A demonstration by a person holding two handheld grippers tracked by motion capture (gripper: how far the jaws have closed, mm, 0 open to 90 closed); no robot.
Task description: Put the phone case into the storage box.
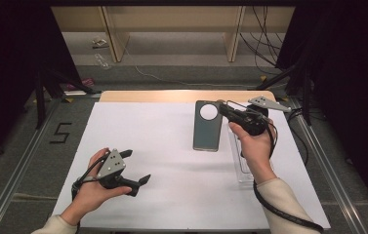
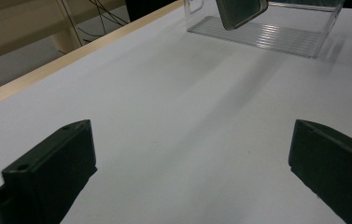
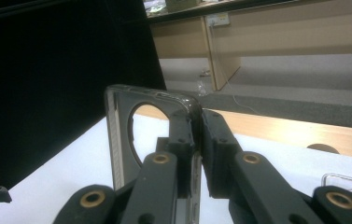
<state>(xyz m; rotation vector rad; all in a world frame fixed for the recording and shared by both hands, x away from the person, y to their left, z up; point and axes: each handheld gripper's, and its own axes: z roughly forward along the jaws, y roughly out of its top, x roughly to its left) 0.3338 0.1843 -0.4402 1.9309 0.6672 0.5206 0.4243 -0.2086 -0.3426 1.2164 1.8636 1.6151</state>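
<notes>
A dark grey phone case (image 1: 207, 129) with a round camera hole hangs upright above the white table, held by its top edge. My right gripper (image 1: 220, 108) is shut on that edge; in the right gripper view the jaws pinch the phone case (image 3: 117, 140) wall at my right gripper (image 3: 196, 135). My left gripper (image 1: 137, 165) rests low at the table's front left, open, nothing between its jaws. In the left gripper view my left gripper (image 2: 190, 168) faces bare table, with the phone case (image 2: 239, 11) far ahead.
A clear plastic box (image 1: 242, 170) lies on the white sheet (image 1: 172, 195) under my right hand, also seen as the clear plastic box (image 2: 276, 35). A wooden table edge (image 1: 172, 96) runs along the back. Shelving and cables stand beyond.
</notes>
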